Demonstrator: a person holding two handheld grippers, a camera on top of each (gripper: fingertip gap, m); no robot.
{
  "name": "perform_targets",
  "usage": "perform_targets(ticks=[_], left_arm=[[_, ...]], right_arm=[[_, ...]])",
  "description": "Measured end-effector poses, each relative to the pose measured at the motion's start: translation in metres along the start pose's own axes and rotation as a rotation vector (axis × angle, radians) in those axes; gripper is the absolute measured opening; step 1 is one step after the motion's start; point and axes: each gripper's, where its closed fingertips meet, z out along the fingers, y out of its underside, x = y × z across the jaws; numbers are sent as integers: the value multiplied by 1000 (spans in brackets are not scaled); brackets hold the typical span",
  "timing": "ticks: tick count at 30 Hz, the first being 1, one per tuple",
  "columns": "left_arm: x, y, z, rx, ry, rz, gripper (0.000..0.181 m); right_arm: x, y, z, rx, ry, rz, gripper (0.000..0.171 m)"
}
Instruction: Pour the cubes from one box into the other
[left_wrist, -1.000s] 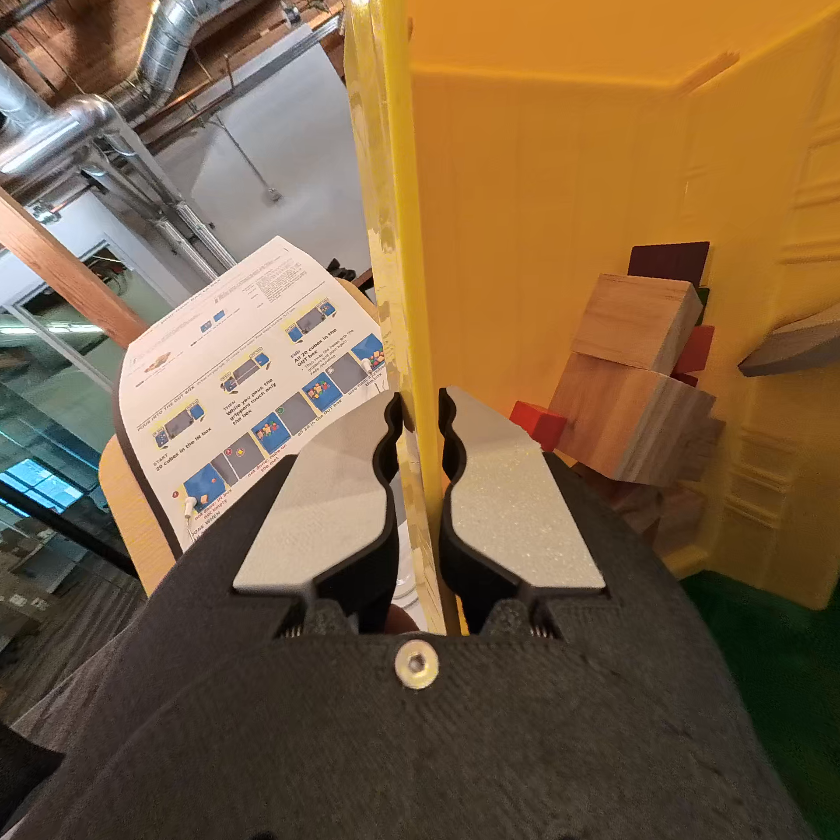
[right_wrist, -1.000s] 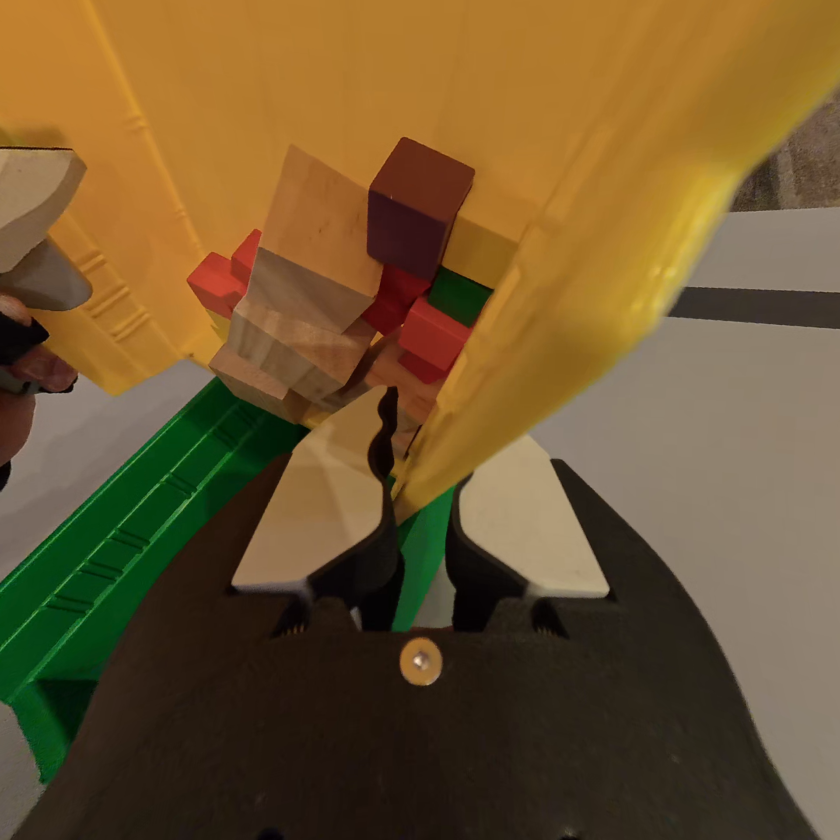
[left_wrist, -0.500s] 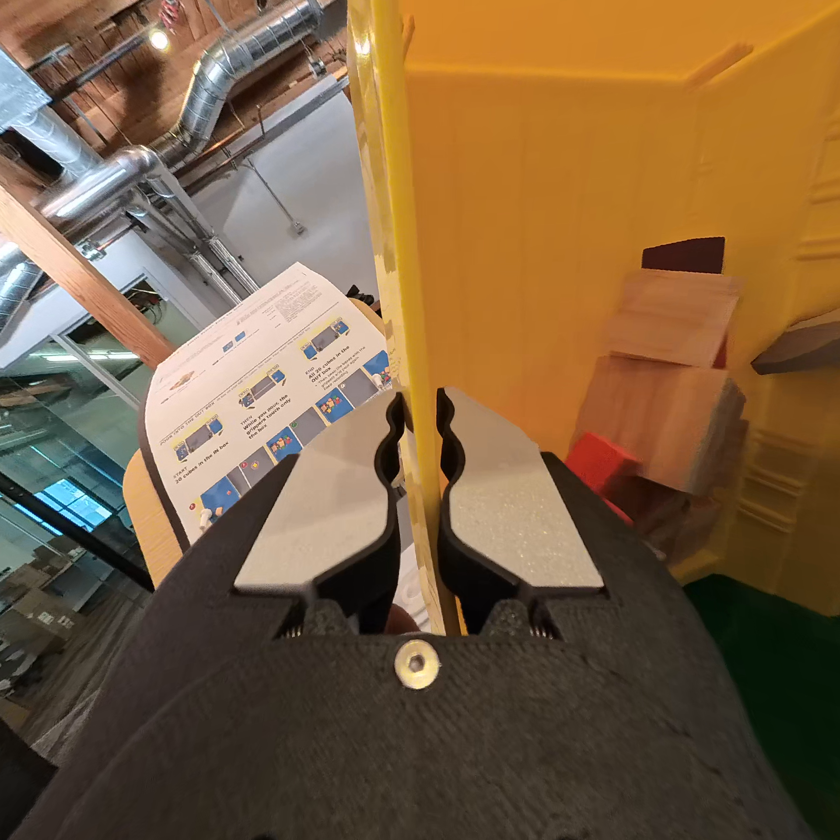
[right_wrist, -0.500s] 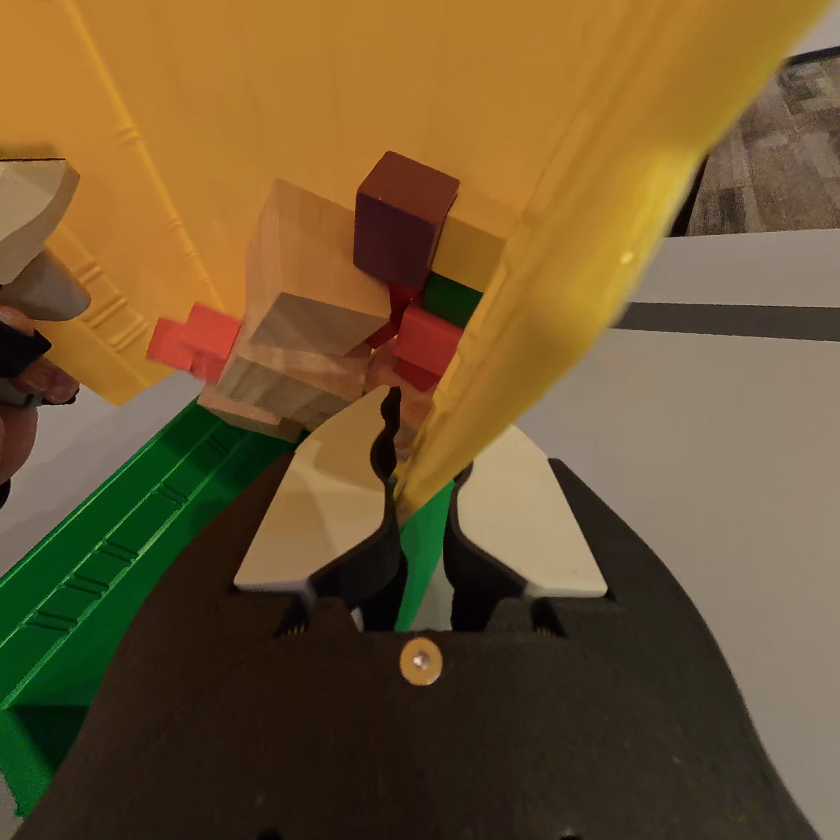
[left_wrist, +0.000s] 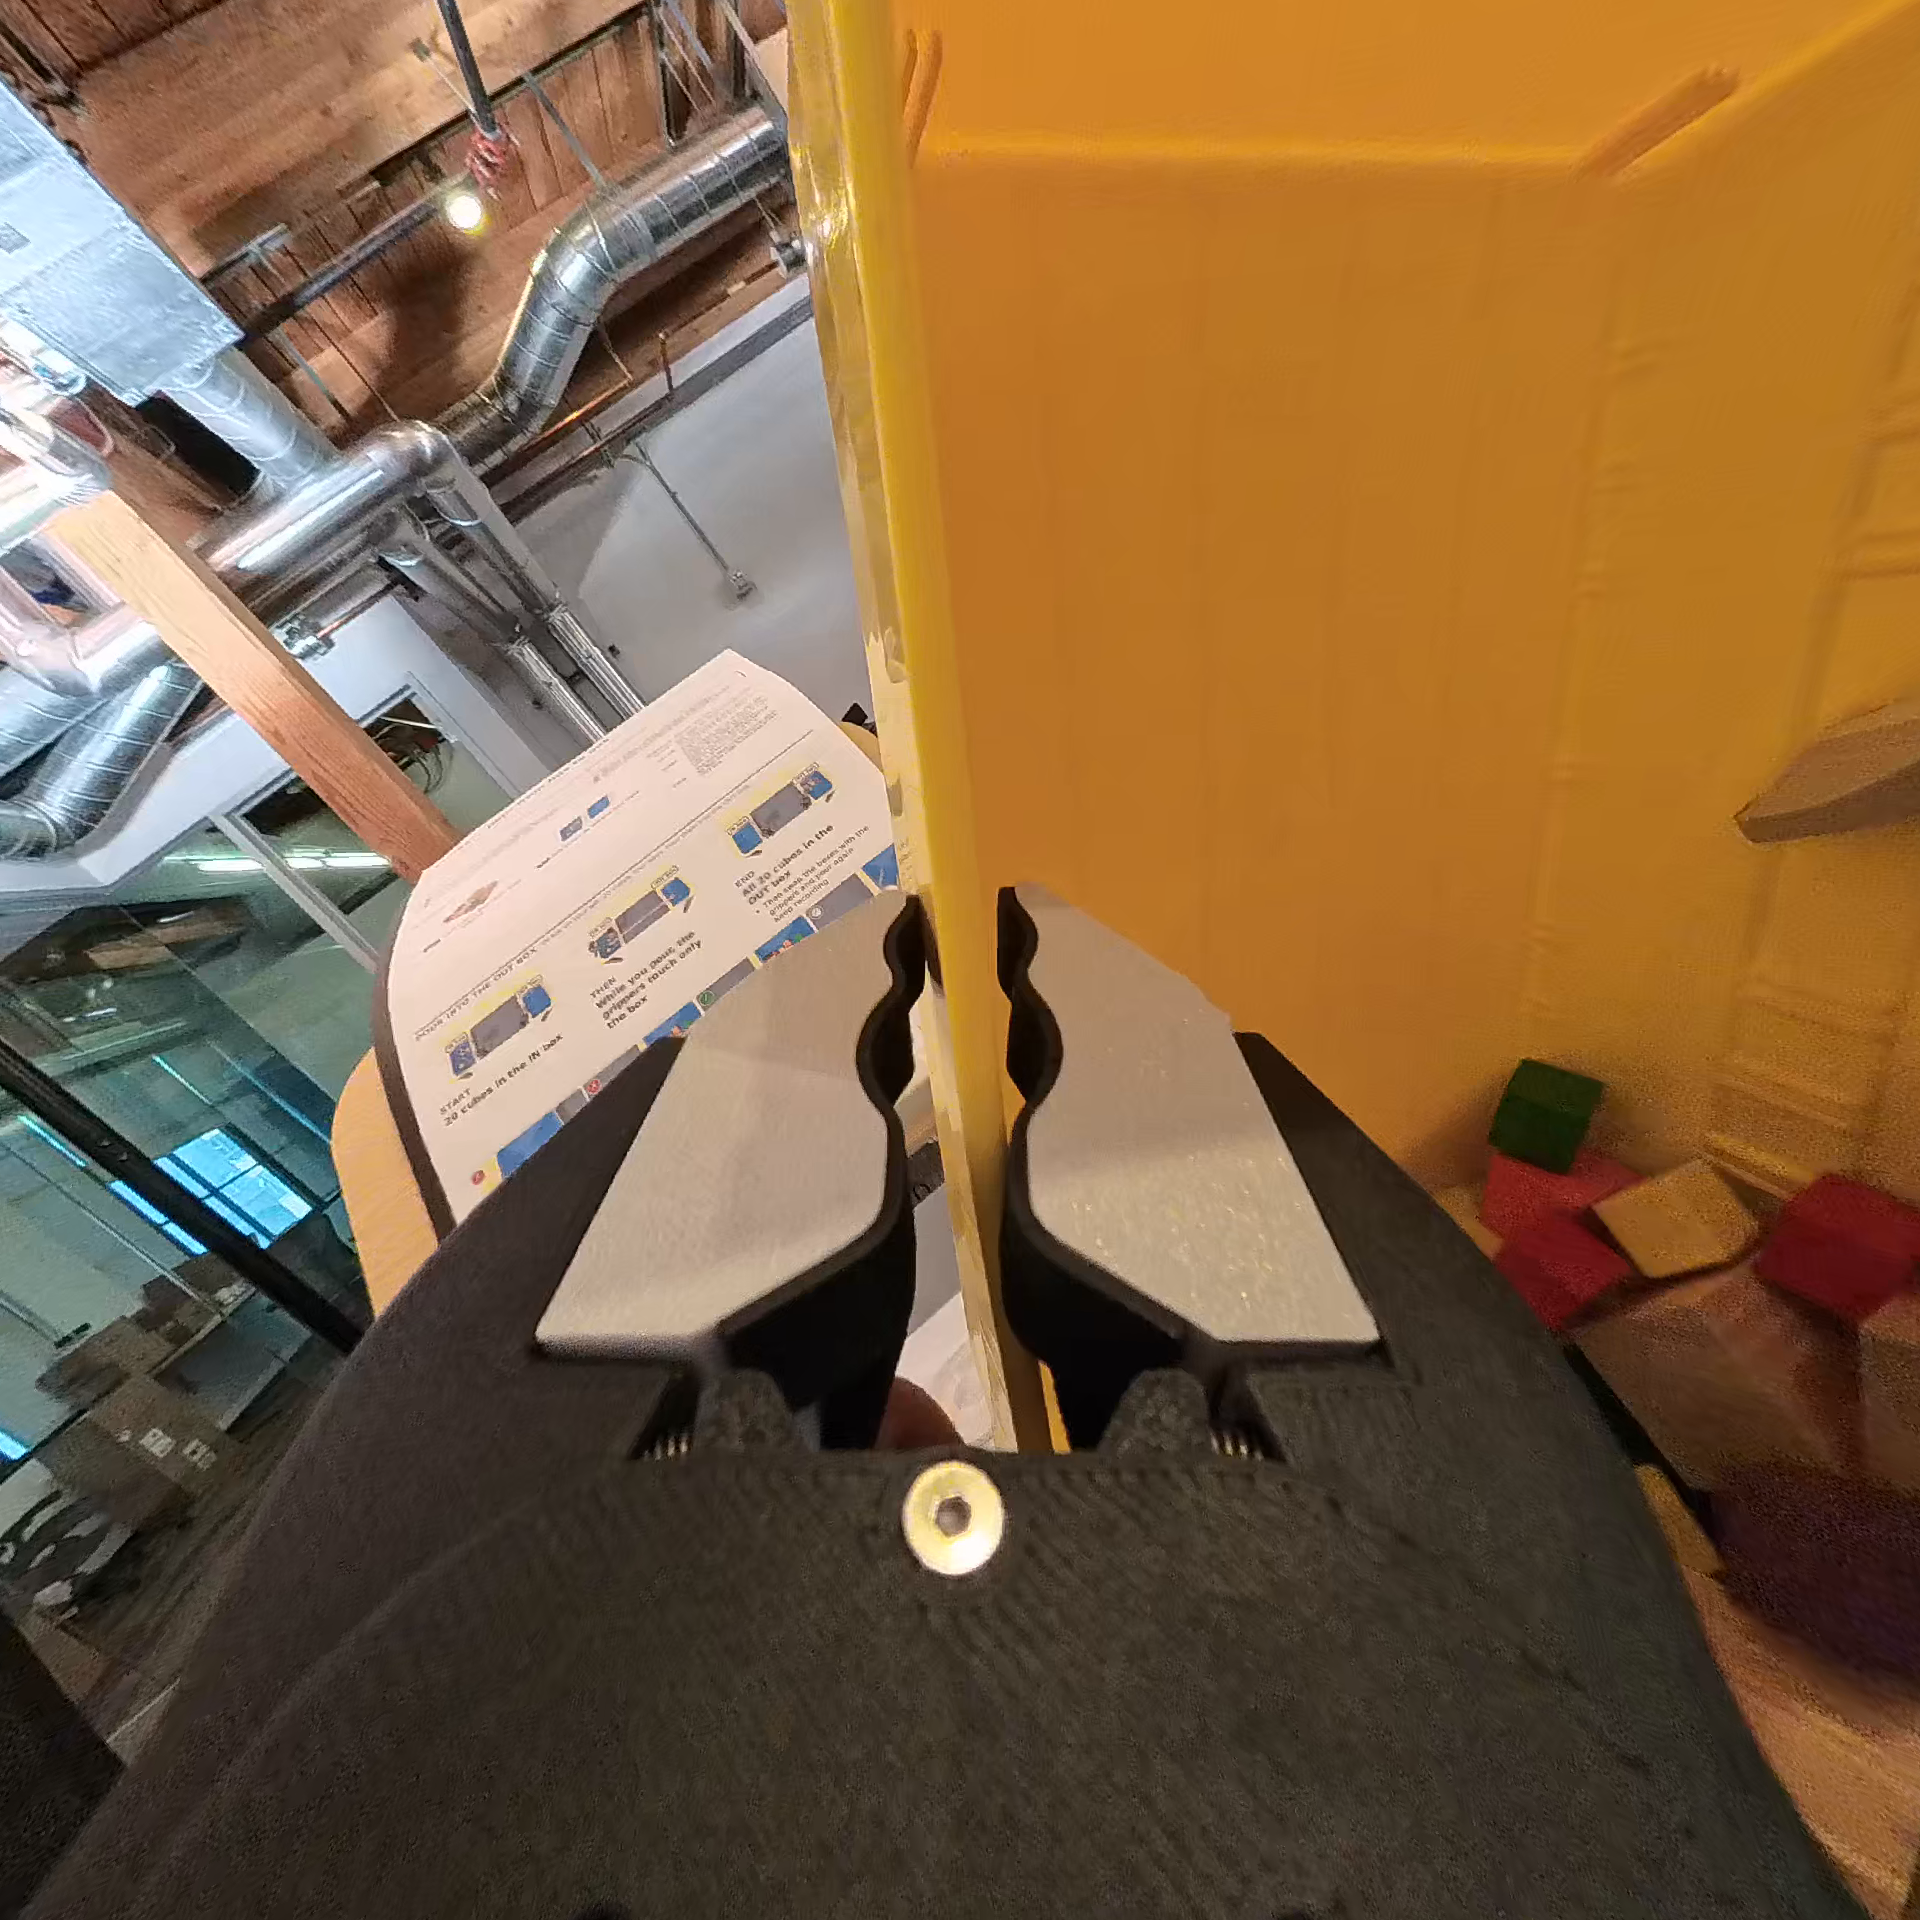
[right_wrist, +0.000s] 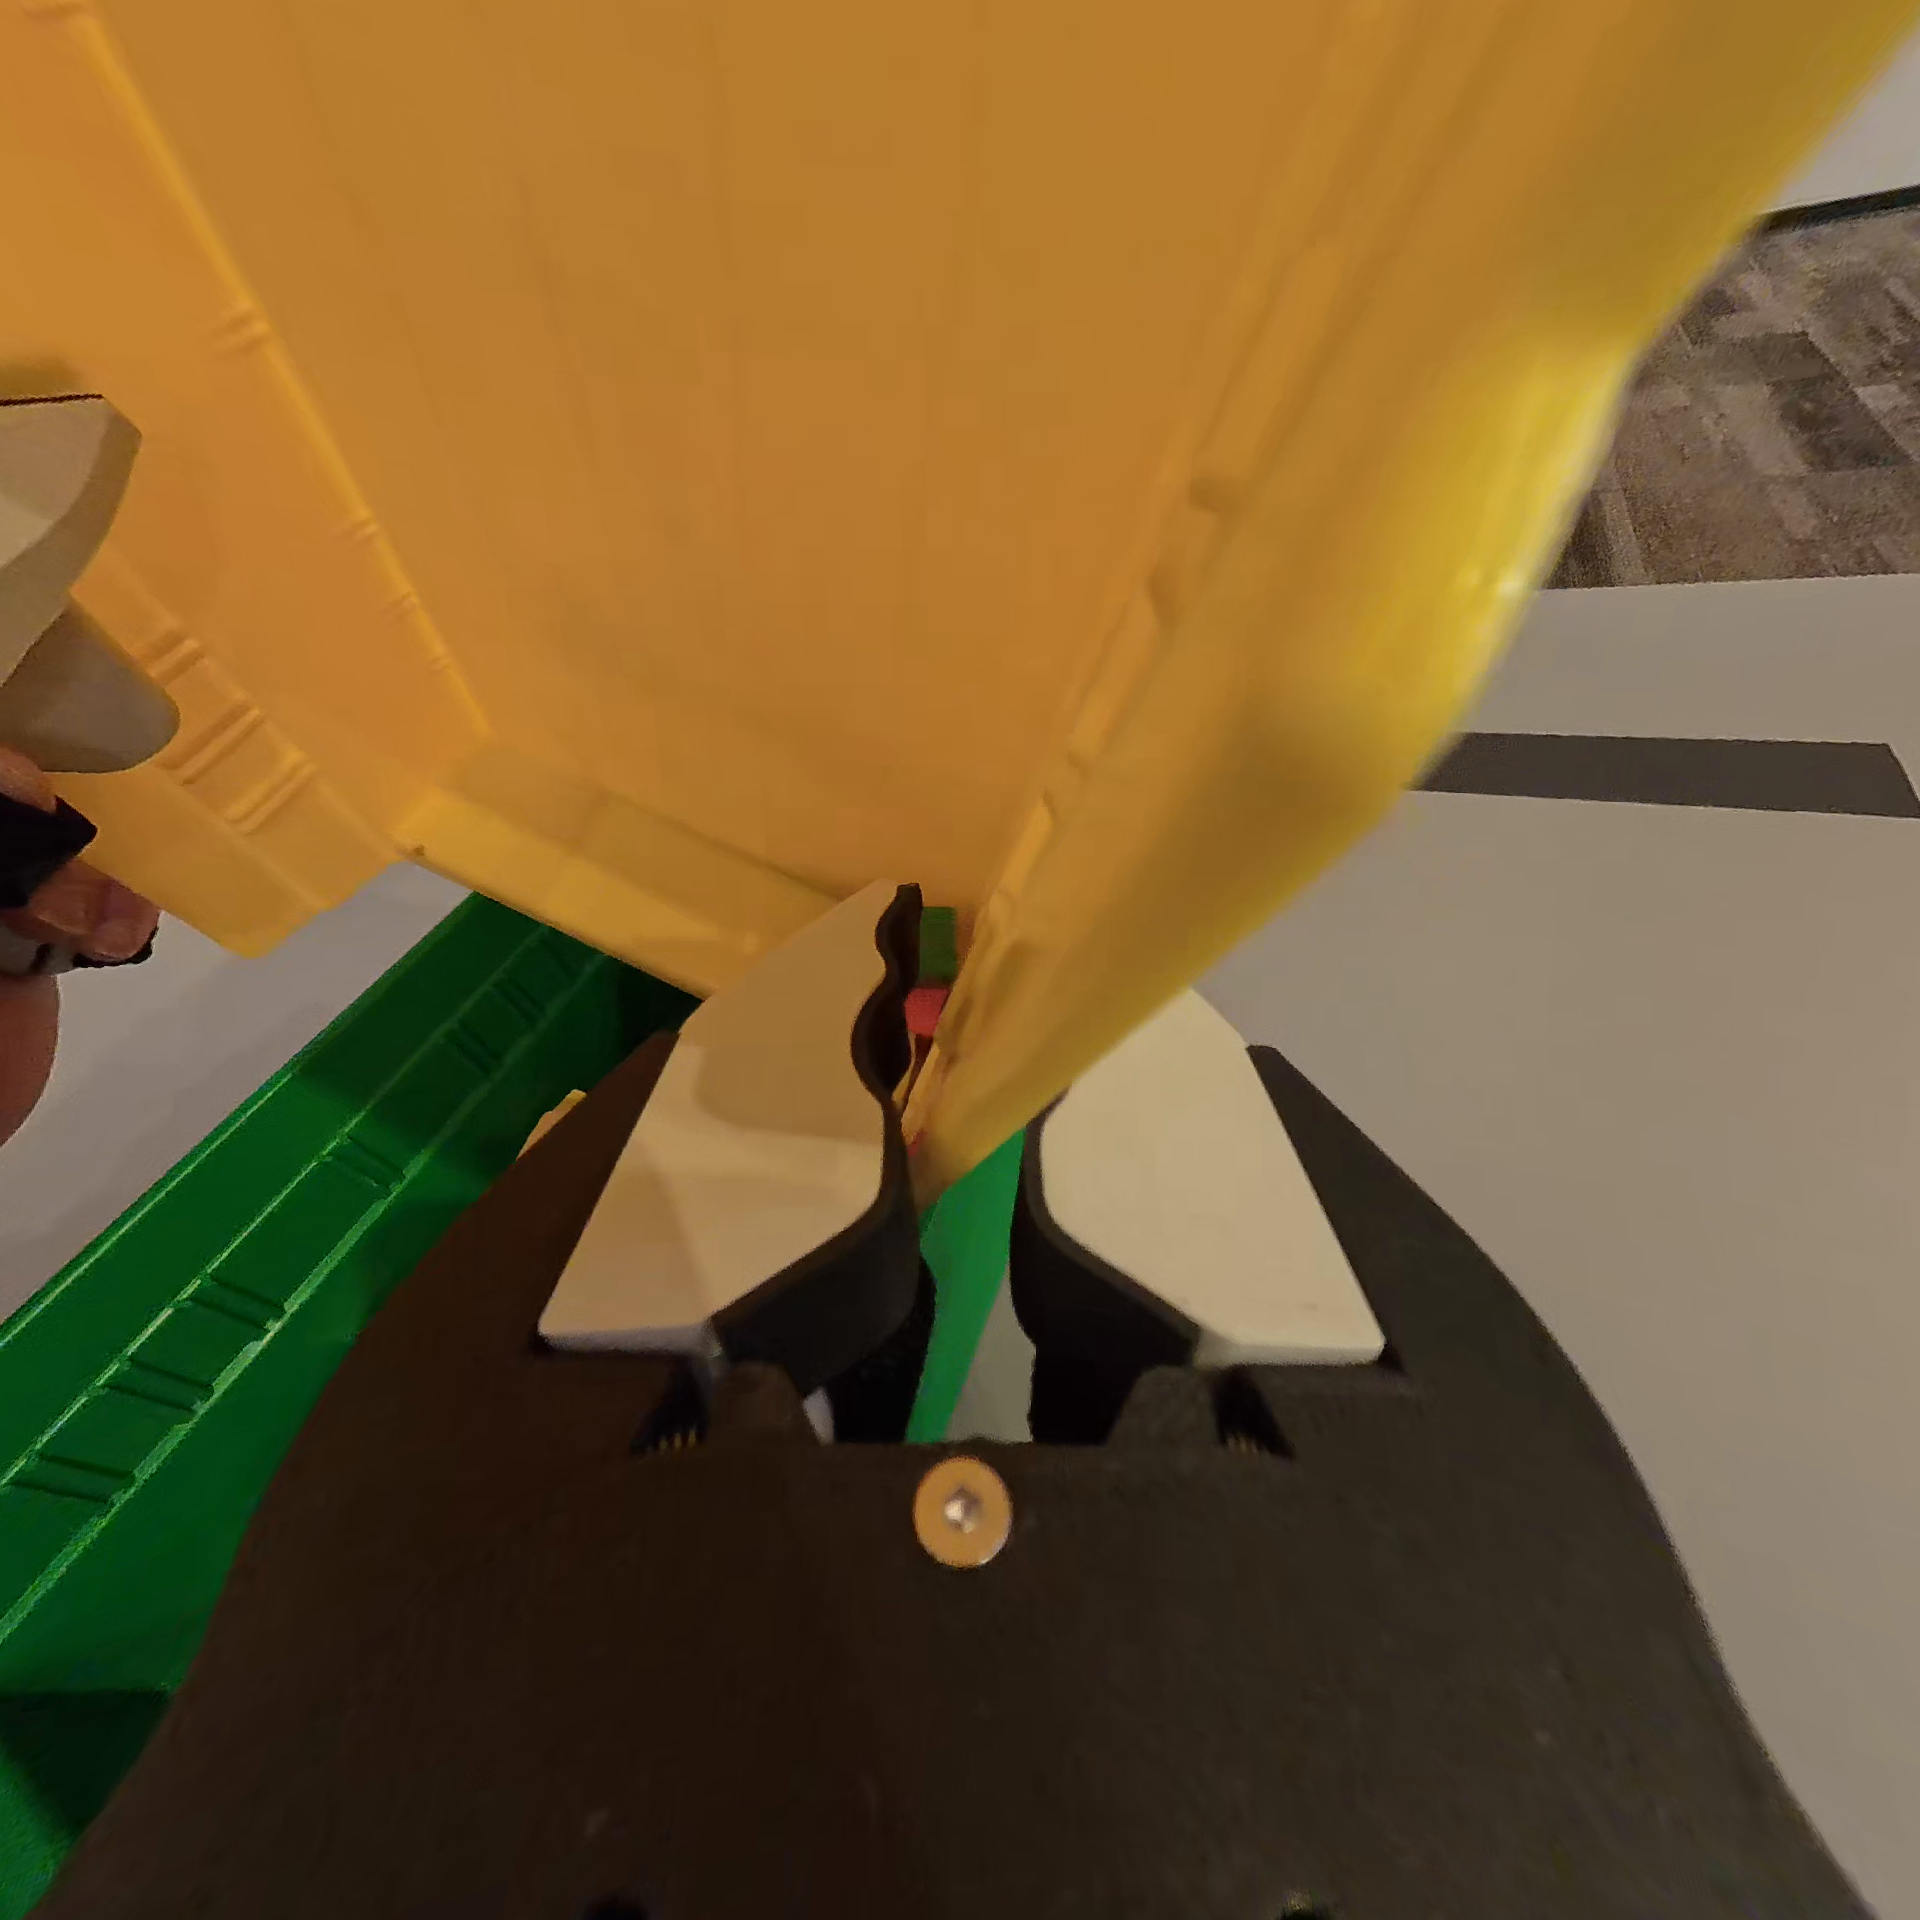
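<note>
The yellow box (left_wrist: 1299, 540) is tipped steeply up over the green box (right_wrist: 239, 1226). My left gripper (left_wrist: 961, 925) is shut on the yellow box's left wall. My right gripper (right_wrist: 966, 935) is shut on the yellow box's right wall (right_wrist: 1226, 831). In the left wrist view the cubes (left_wrist: 1662, 1236) lie in a blurred pile at the lower right: green, red, yellow and wooden ones. In the right wrist view the yellow box's inside (right_wrist: 727, 416) is bare, and only slivers of a green and a red cube (right_wrist: 925, 1003) show between my fingers. The left gripper's fingertip (right_wrist: 52, 582) shows at the left edge.
A printed instruction sheet (left_wrist: 623, 935) stands on a wooden board behind the left gripper. The grey table top (right_wrist: 1558, 1143) with a black tape strip (right_wrist: 1662, 774) lies to the right. A person's hand (right_wrist: 42, 935) shows at the left edge. Ducts and beams are overhead.
The yellow box has tilted further. The stack of cubes has slid down its wall and out of it, and now lies in a pile below.
</note>
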Motion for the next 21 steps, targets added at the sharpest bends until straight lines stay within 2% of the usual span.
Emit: perform_targets(ticks=[13,21], left_arm=[[-28,-44,-11,170,-82,13,13],[-66,-60,-23,157,-94,-41,13]], right_arm=[[-15,-53,-19,168,-9,-114,11],[-52,-89,-29,179,-32,-215,15]])
